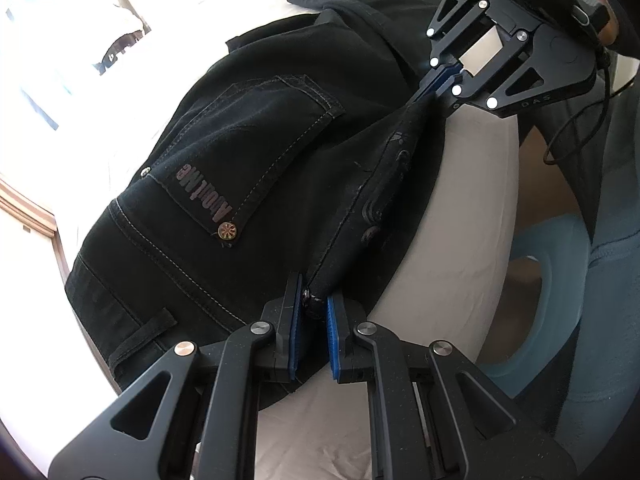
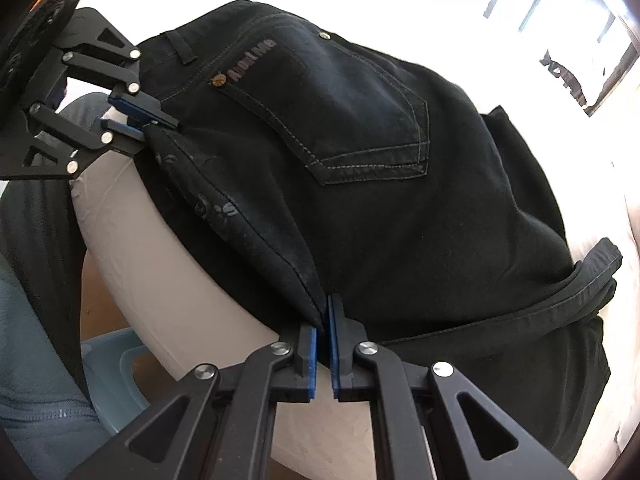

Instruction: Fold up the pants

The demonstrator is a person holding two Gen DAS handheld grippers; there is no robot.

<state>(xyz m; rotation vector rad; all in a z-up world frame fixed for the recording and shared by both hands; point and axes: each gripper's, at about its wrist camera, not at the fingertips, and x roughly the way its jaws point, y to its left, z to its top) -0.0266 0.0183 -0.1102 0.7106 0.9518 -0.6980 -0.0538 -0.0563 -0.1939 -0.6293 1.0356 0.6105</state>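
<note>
Black jeans (image 1: 224, 184) lie on a white bed, back pocket with a brand patch facing up; they also fill the right wrist view (image 2: 360, 160). My left gripper (image 1: 314, 304) is shut on the jeans' near edge by a button at the waistband end. My right gripper (image 2: 323, 320) is shut on the same edge further along, and shows in the left wrist view (image 1: 430, 94) at the upper right. The left gripper shows in the right wrist view (image 2: 150, 126) at the left. The edge is pulled taut between them, lifted a little off the bed.
The white bed (image 1: 460, 200) has its near edge (image 2: 180, 280) right under both grippers. A light blue stool (image 1: 552, 280) stands on the floor beside the bed. The person's grey clothing (image 2: 32, 360) is close by. A bright window (image 2: 580, 20) is behind.
</note>
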